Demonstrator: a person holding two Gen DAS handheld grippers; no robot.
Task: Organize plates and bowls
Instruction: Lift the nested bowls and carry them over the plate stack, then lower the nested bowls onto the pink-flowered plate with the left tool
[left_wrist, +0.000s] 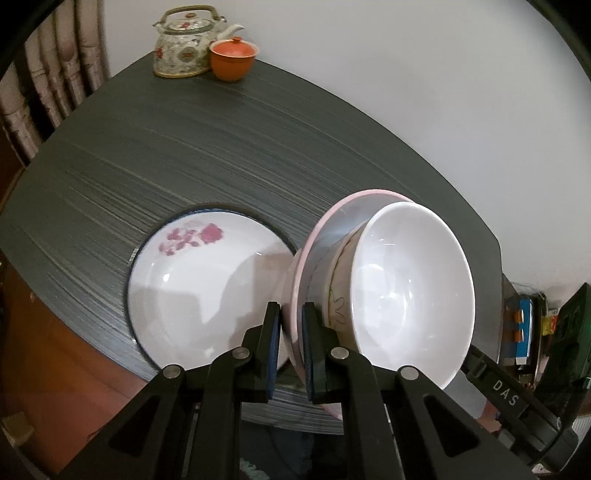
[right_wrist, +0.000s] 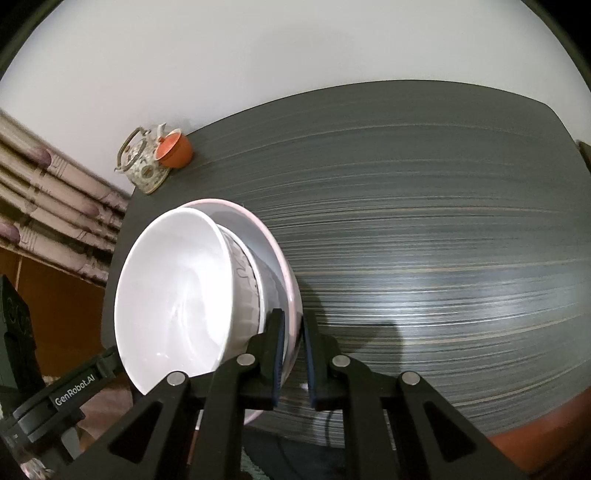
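Low and right of centre in the left wrist view, a pink-rimmed plate (left_wrist: 321, 236) carrying a white bowl (left_wrist: 410, 291) hangs above the dark striped table (left_wrist: 221, 147); the right wrist view shows the same stack (right_wrist: 273, 236) low and left of centre. Each claw is clamped on the plate's rim from an opposite side: the left gripper (left_wrist: 290, 347) at the lower middle of its frame, the right gripper (right_wrist: 293, 354) likewise. Two grips probably keep the loaded plate from tipping and sliding the bowl off. A floral plate (left_wrist: 207, 288) with a dark rim lies on the table just left of the held stack, a likely spot for stacking. Far off, at the upper left, a patterned teapot (left_wrist: 184, 48) and an orange lidded cup (left_wrist: 233, 59) stand touching, clear of the work.
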